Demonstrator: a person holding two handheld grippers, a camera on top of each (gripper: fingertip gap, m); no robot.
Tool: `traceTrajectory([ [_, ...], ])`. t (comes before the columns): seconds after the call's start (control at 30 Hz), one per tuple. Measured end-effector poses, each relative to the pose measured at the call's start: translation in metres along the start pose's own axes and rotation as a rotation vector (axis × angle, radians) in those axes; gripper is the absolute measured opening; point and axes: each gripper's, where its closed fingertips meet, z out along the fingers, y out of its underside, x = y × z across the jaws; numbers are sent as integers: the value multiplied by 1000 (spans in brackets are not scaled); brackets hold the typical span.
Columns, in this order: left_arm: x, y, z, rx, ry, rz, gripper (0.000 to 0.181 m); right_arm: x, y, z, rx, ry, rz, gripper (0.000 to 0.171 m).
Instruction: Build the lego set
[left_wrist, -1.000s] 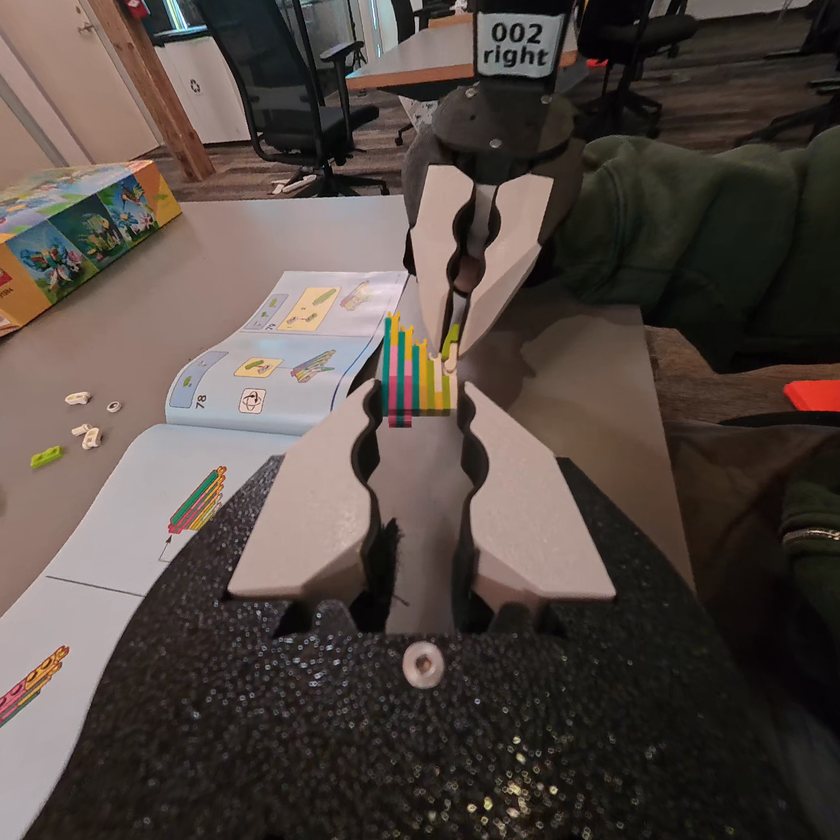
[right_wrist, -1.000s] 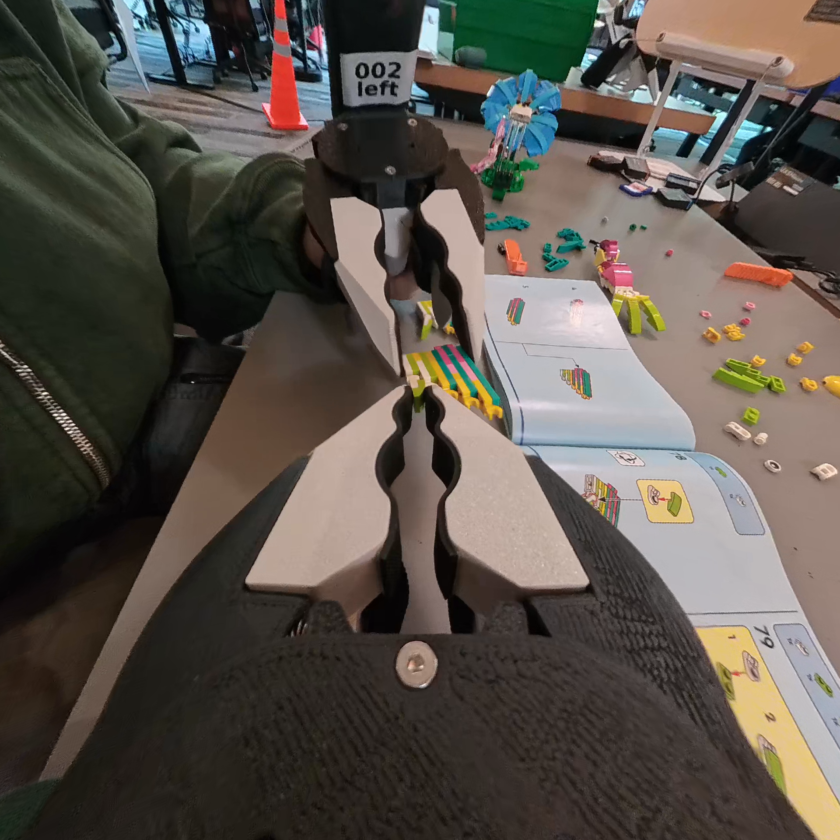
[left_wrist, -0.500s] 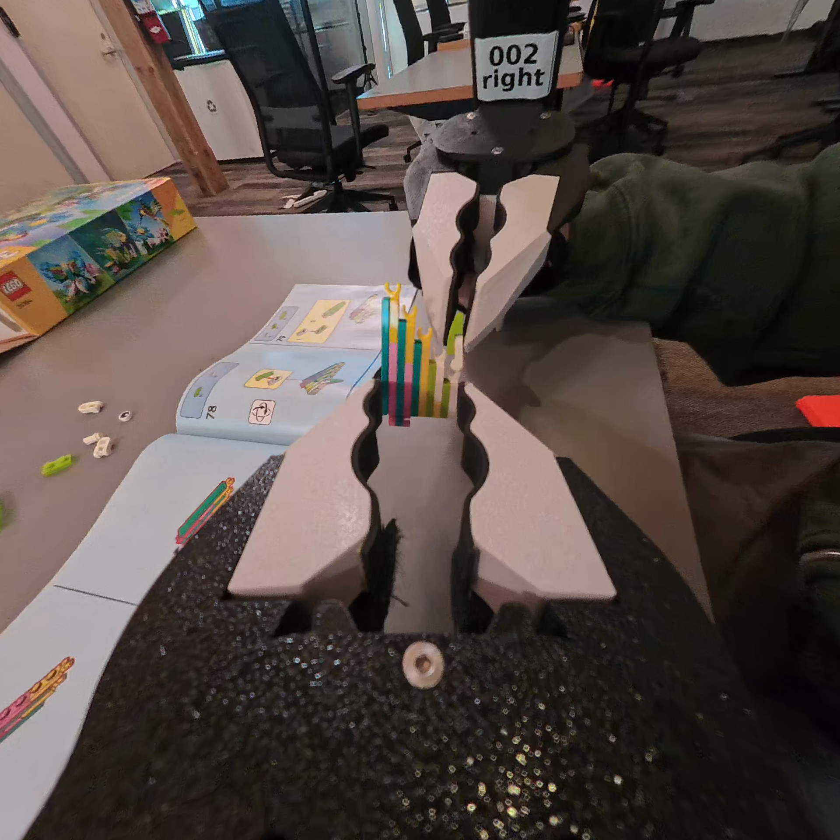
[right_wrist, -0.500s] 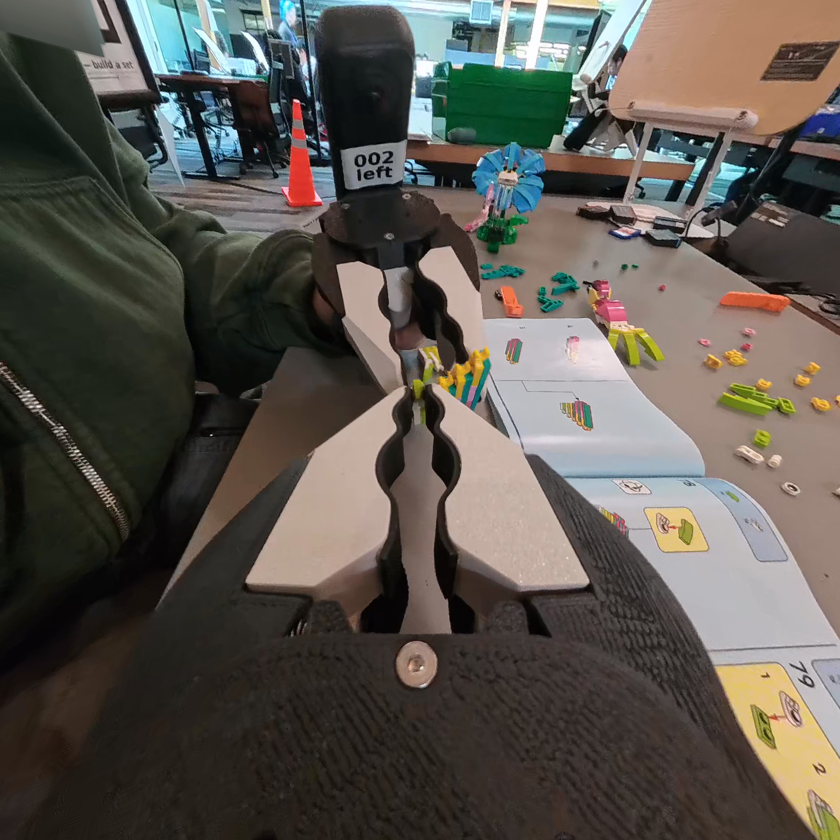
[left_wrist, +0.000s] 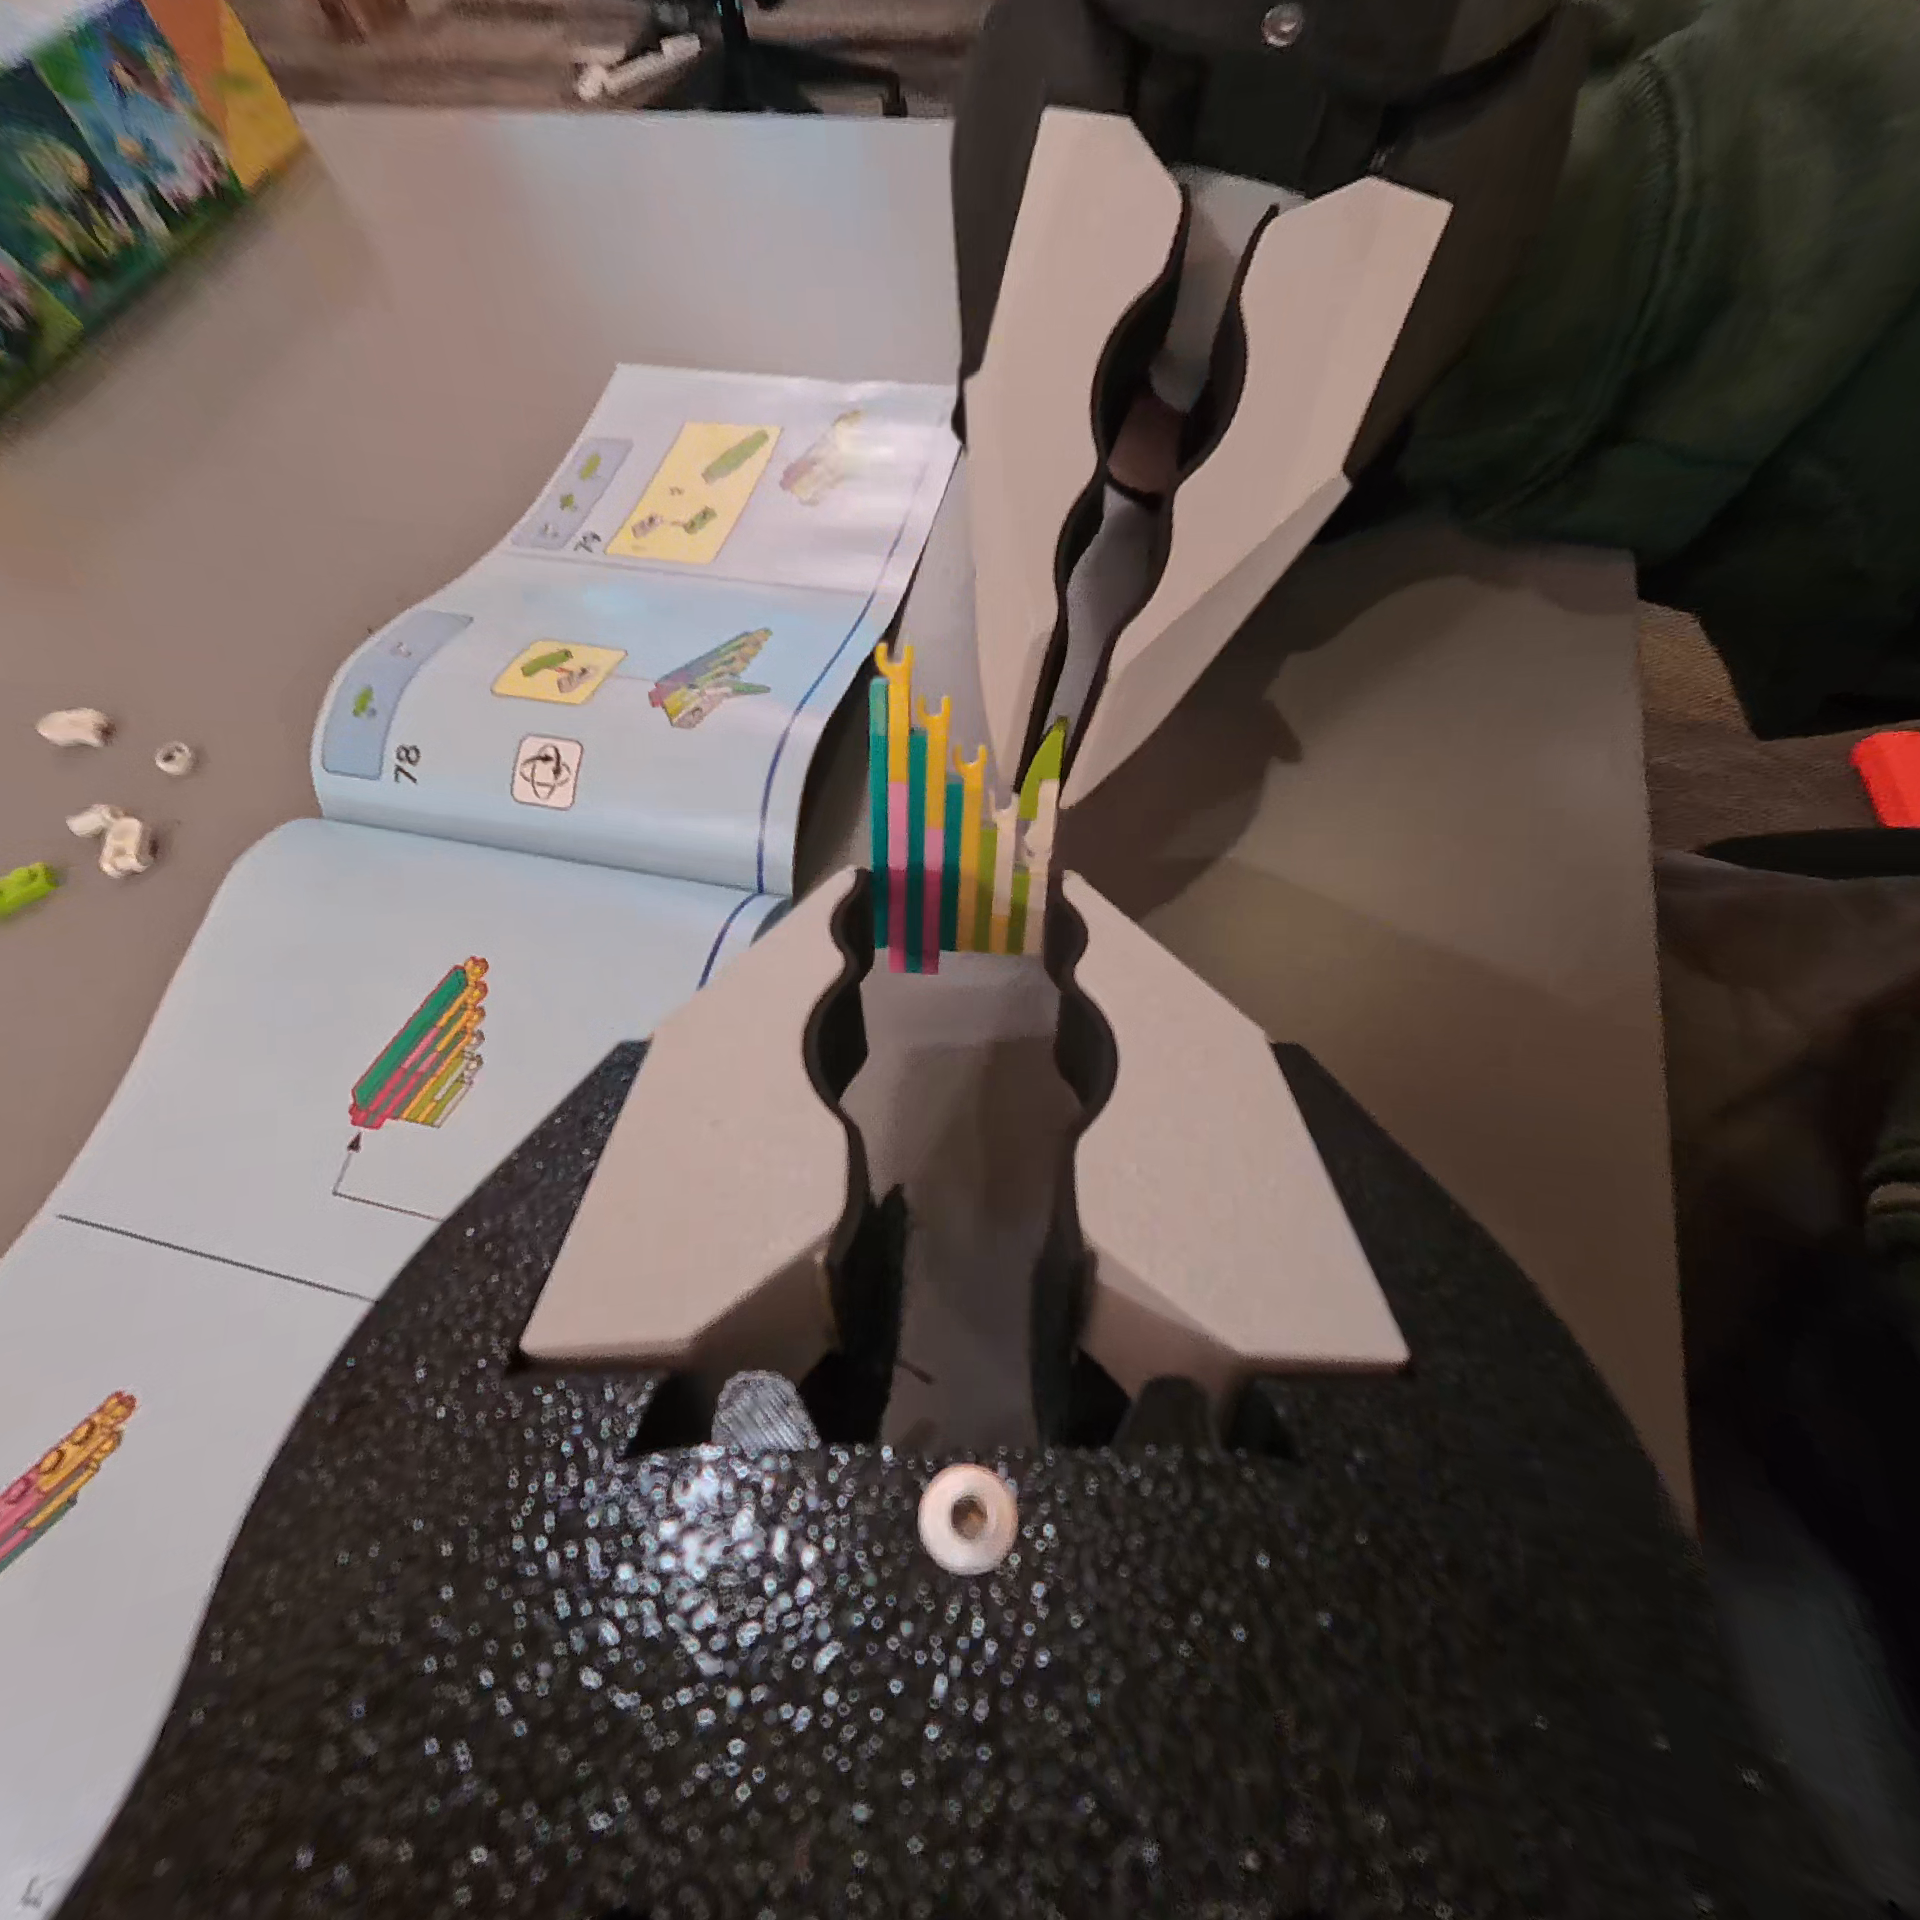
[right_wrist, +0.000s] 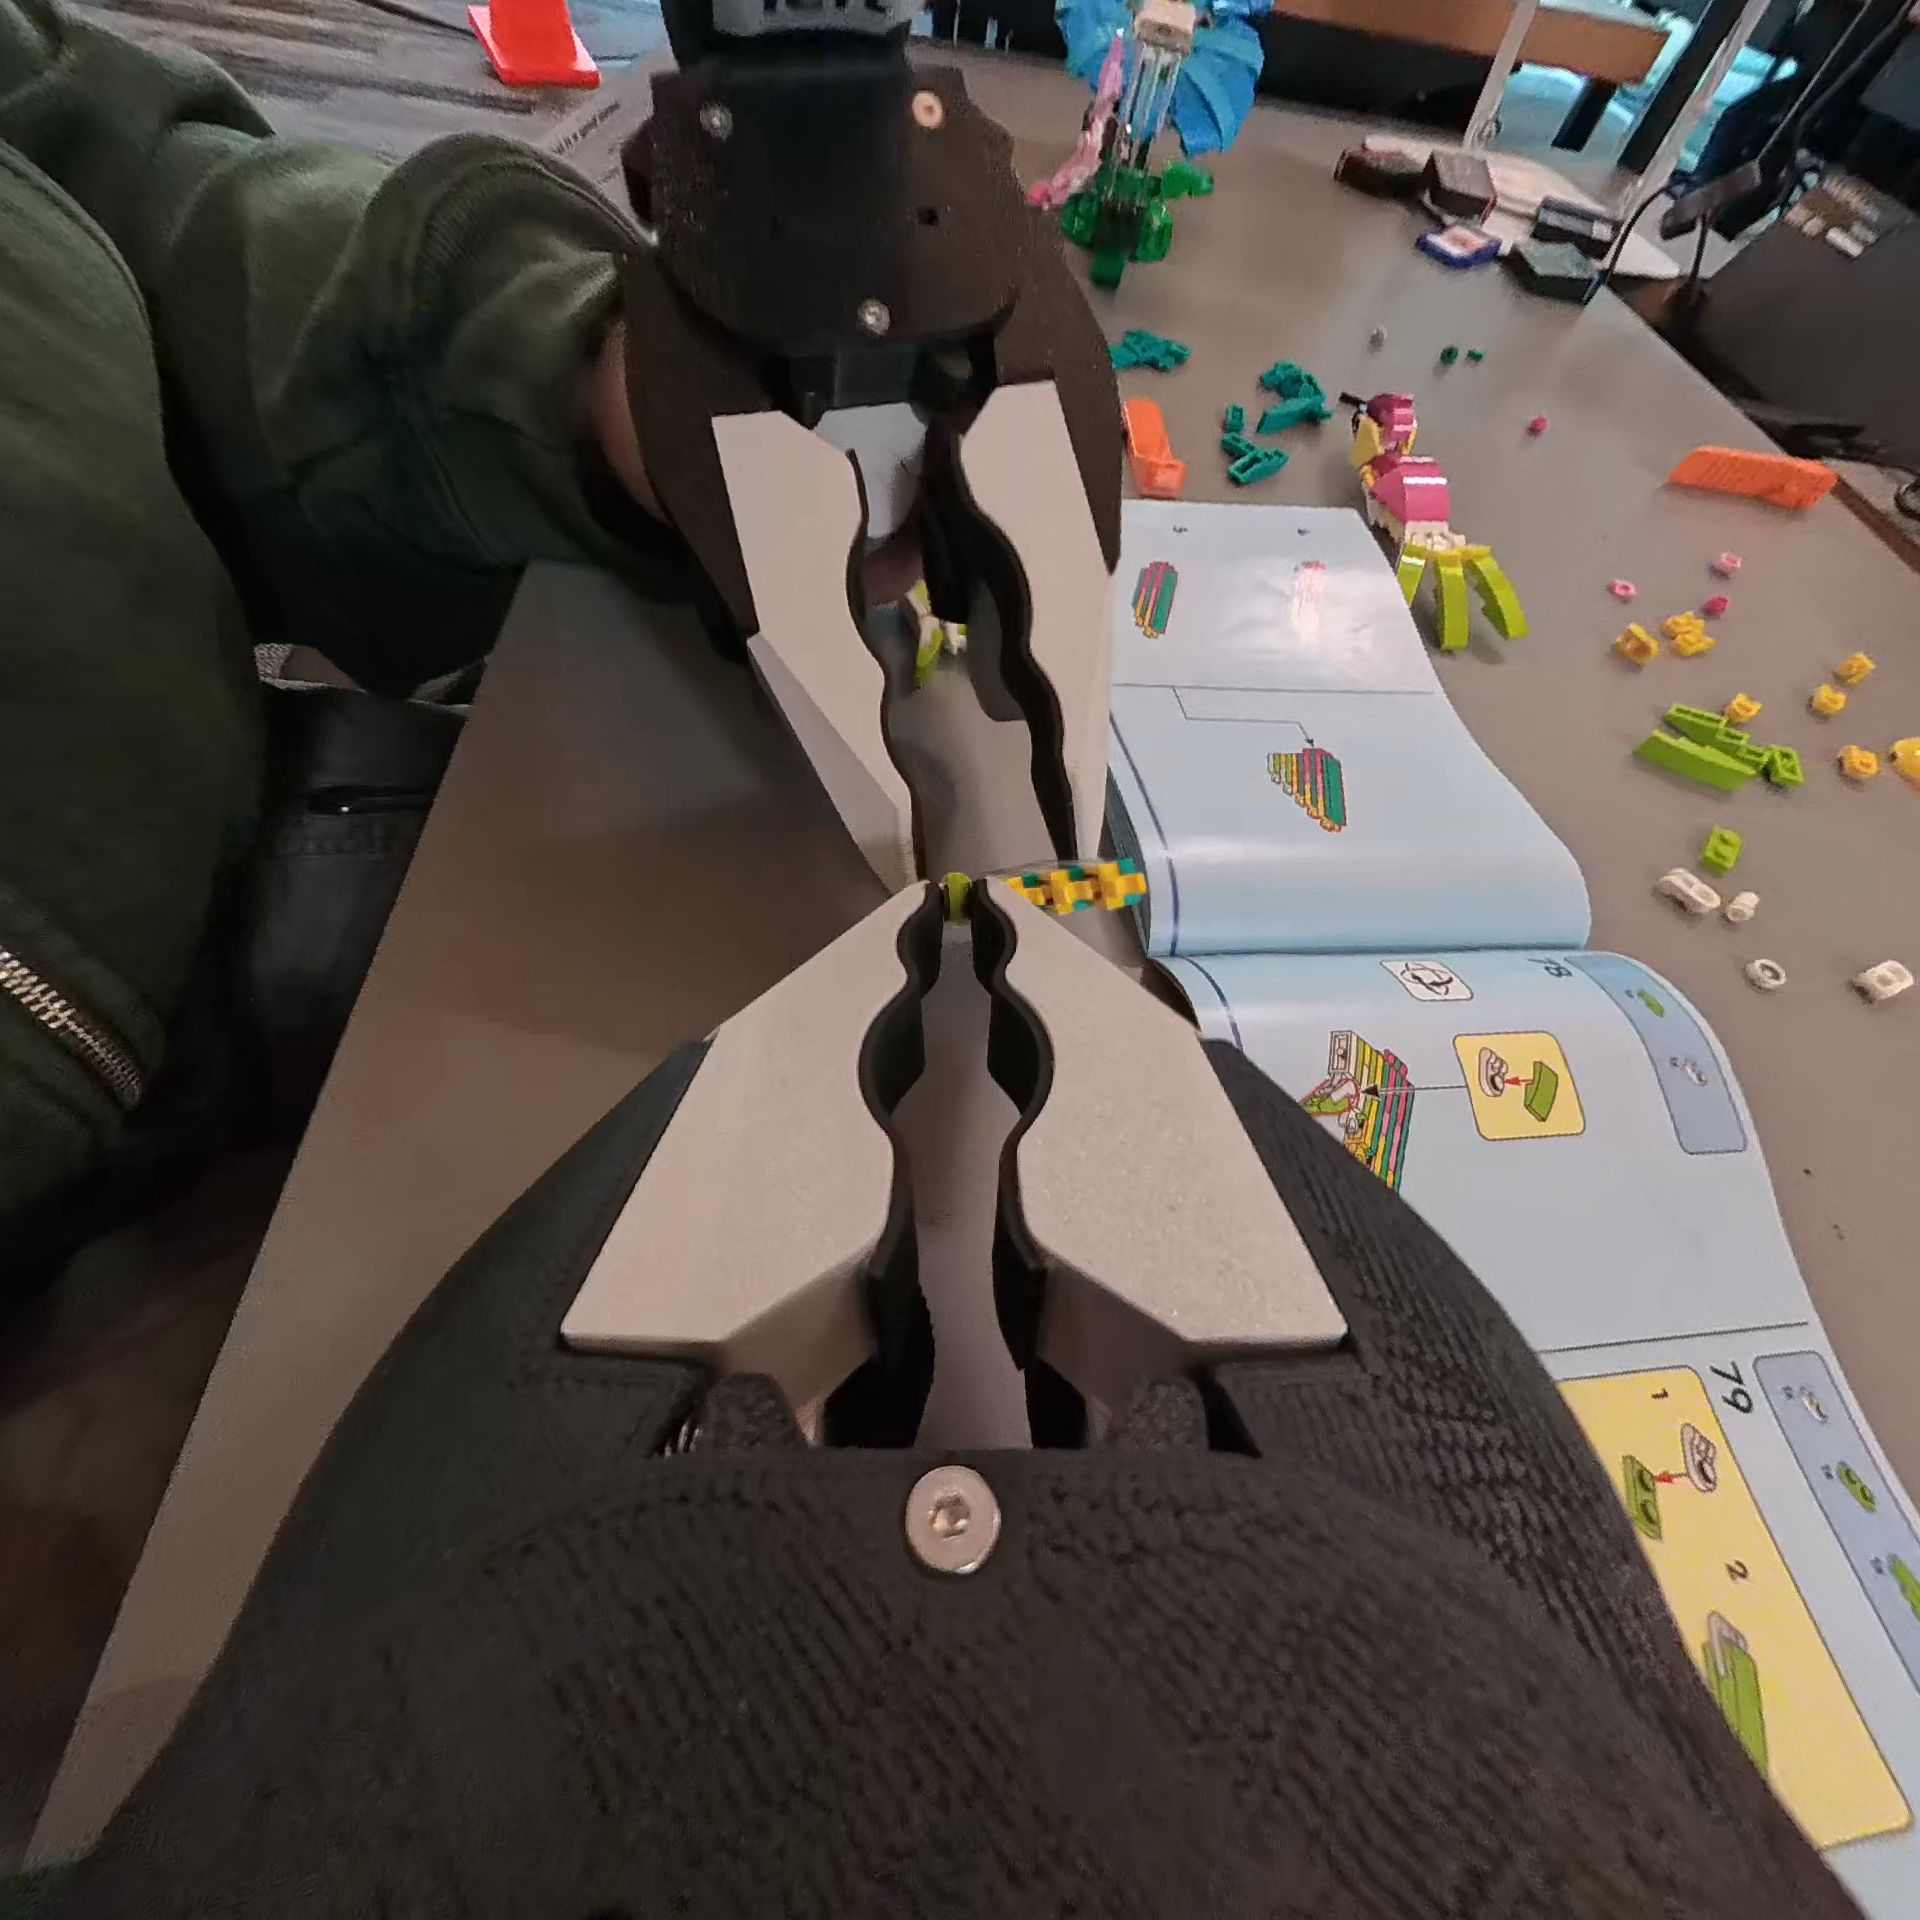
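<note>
Two grippers engaged: left gripper (left_wrist: 961, 920) pinches striped wing assembly (left_wrist: 940, 847) at base; right gripper (right_wrist: 958, 902) pinches lime piece (left_wrist: 1042, 774) at 1 o'clock. Assembly judged light, stiff, easily split; base grip preferred.

grey tabletop (right_wrist: 582, 790), orange traffic cone (right_wrist: 532, 42) on wood-look floor (right_wrist: 343, 62), wooden table (right_wrist: 1455, 26) behind

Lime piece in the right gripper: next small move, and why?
Probably press it down onto the striped wing assembly and seat it. The right gripper pinches the lime piece right at the assembly's edge, and the left gripper clamps that assembly upright, so both are braced for a push.
</note>
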Motion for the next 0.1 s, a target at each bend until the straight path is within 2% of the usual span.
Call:
traceTrajectory([
  [0.03, -1, 2, 1, -21, 14, -28, 30, 1, 1, 0, -7, -2, 15, 4],
  [0.1, 0, 7, 3, -81, 44, -64, 30, 3, 4, 2, -30, -6, 43, 4],
])
